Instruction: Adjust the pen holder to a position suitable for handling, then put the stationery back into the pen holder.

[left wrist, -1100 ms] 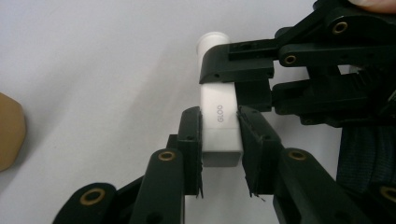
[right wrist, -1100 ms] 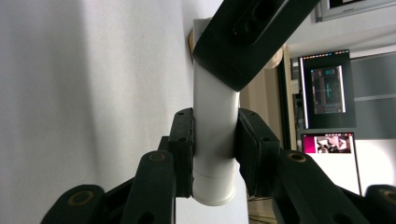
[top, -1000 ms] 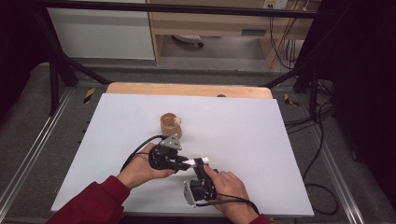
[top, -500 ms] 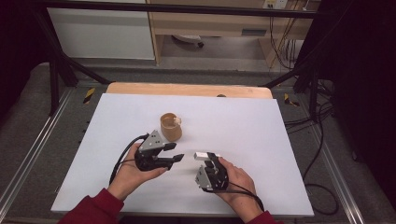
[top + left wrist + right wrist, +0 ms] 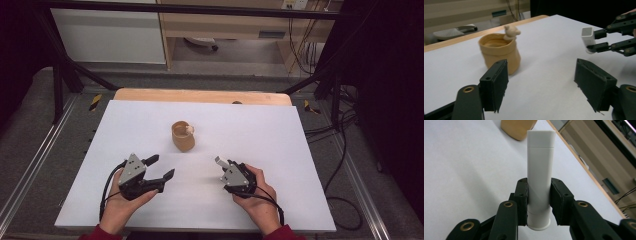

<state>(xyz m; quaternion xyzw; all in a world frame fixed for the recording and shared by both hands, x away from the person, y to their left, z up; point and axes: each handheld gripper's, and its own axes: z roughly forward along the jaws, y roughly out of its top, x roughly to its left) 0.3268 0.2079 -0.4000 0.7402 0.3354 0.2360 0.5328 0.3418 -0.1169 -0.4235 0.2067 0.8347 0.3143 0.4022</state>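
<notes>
The right gripper (image 5: 539, 205) has its jaws clamped on the lower part of a white tube (image 5: 540, 170), lifted above the white table (image 5: 280, 130) and aimed towards a tan cup (image 5: 183, 136), seemingly for dropping in. The left gripper (image 5: 541, 82) waits nearby, jaws spread wide and empty

A small tan cup-shaped holder (image 5: 183, 136) stood on the white rectangular tabletop (image 5: 260, 130). Nearer the person, the left gripper (image 5: 161, 169) lay with jaws spread apart, while the right gripper (image 5: 223, 164) clasped a small white tube (image 5: 219, 161).
</notes>
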